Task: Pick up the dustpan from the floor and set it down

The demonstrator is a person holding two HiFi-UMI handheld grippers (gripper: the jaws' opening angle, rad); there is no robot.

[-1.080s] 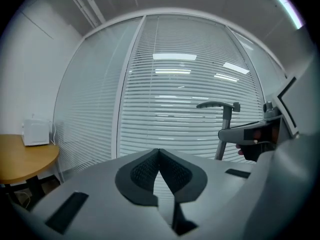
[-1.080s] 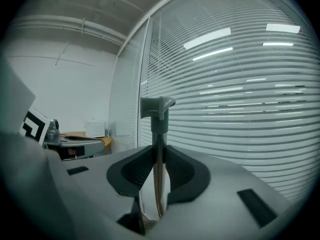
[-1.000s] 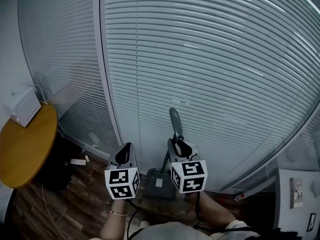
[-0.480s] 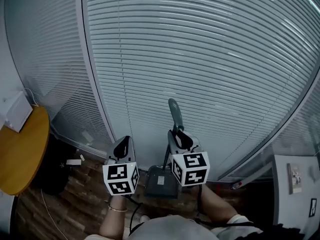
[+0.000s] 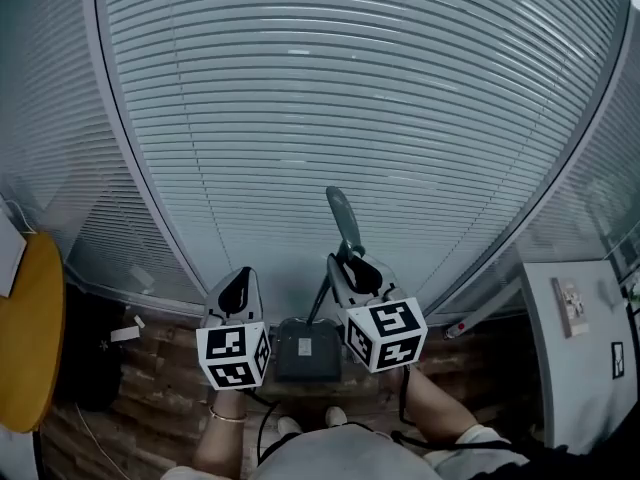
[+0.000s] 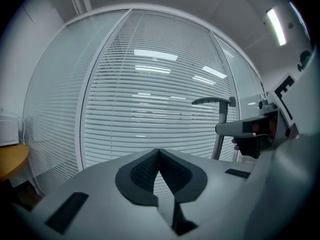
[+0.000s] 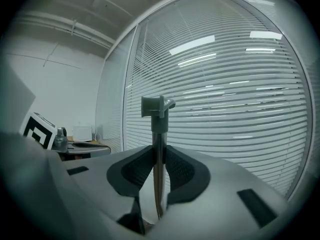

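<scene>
A wall of slatted blinds fills the view ahead of both claws. Wood flooring lies below them, and a round yellow table sits off beyond the left claw. The long-handled dustpan stands upright, its dark pan below and between the two claws. Its handle rises through the right claw, whose pads are clamped on the shaft below the top grip. I cannot tell whether the pan is clear of the floor. The left claw is closed on nothing, just beside the right one. The dustpan looks like light, stiff plastic, with the pan end likely to swing. The thin, smooth shaft may twist in the pads, so a high hold on the shaft suits it.
</scene>
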